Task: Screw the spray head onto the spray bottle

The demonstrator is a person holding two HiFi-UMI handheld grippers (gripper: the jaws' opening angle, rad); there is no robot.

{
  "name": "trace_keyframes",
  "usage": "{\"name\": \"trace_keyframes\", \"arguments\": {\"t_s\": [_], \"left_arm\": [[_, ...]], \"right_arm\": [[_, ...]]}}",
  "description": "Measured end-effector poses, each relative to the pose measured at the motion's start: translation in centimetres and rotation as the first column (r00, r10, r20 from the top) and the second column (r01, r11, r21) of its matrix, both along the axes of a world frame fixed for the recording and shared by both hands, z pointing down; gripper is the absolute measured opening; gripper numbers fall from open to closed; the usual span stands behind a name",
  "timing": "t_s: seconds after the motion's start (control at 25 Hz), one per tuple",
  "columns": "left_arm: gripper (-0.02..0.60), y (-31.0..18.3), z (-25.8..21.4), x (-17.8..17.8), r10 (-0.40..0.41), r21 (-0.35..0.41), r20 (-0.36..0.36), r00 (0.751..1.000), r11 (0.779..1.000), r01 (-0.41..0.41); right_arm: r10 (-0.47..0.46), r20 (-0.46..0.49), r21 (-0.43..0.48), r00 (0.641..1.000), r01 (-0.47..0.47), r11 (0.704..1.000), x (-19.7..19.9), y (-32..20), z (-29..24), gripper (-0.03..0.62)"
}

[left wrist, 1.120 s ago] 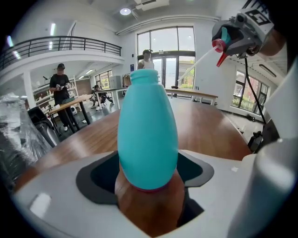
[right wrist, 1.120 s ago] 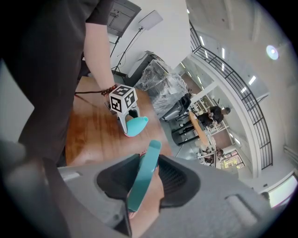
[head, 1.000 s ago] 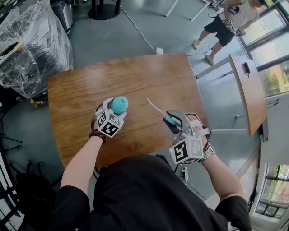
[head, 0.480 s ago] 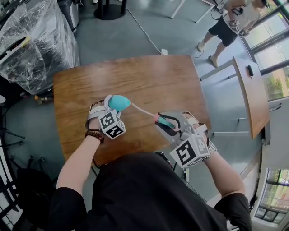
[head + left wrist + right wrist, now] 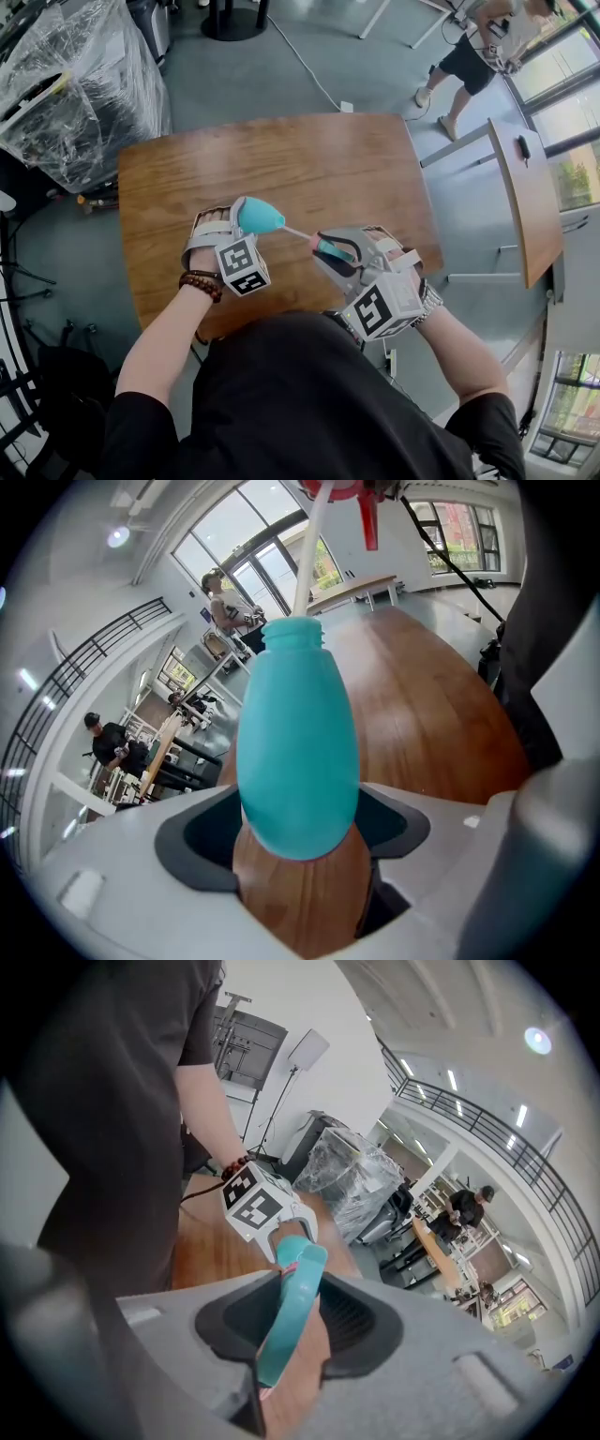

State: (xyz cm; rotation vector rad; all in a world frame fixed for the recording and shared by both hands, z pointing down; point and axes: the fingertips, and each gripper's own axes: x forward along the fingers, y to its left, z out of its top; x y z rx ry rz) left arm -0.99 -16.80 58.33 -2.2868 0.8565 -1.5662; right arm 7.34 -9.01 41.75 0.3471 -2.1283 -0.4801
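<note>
Both parts are held clear above the near edge of the desk, neither resting on it. The left gripper stands wide, its pads clamped on the lower body of the teal spray bottle, neck tilted away from the holder. The right gripper is about half closed, pinching the teal spray head edge-on. The white dip tube has entered the bottle neck, but the collar is apart from the threads; the head is not seated. Assessment: the step in hand is insertion, then threading. Recommended: bring the head along the tube's line, square the collar on the neck before turning, and hold the bottle firm. A tilted start risks cross-threading or a kinked tube.
</note>
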Motion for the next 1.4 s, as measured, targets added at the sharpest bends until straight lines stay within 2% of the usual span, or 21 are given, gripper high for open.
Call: {"name": "trace_keyframes", "arguments": {"t_s": [0.28, 0.52, 0.92, 1.28, 1.4], "left_arm": [[0.396, 1.2, -1.6, 1.5, 0.059, 0.002, 0.053, 0.997, 0.998, -0.059], [0.394, 2.2, -2.0, 2.8, 0.101, -0.027, 0.082, 0.991, 0.995, -0.099], [0.393, 3.1, -2.5, 4.0, 0.145, -0.036, 0.110, 0.983, 0.989, -0.142], [0.391, 3.0, -3.7, 4.5, 0.161, 0.026, 0.110, 0.981, 0.986, -0.164], [0.390, 2.8, -4.2, 4.5, 0.174, 0.076, 0.115, 0.978, 0.980, -0.183]], "right_arm": [[0.000, -0.049, -0.014, 0.999, 0.000, 1.000, -0.6, -0.5, 1.8, 0.120], [-0.005, -0.081, -0.040, 0.997, 0.002, 0.999, -0.9, -0.6, 3.2, 0.120], [-0.020, -0.116, -0.062, 0.993, 0.012, 0.998, -0.6, -0.4, 4.3, 0.120], [-0.019, -0.111, -0.065, 0.994, 0.012, 0.998, -0.4, -0.2, 4.1, 0.120], [-0.012, -0.095, -0.089, 0.995, 0.003, 0.996, -0.2, -0.1, 4.0, 0.120]]}}
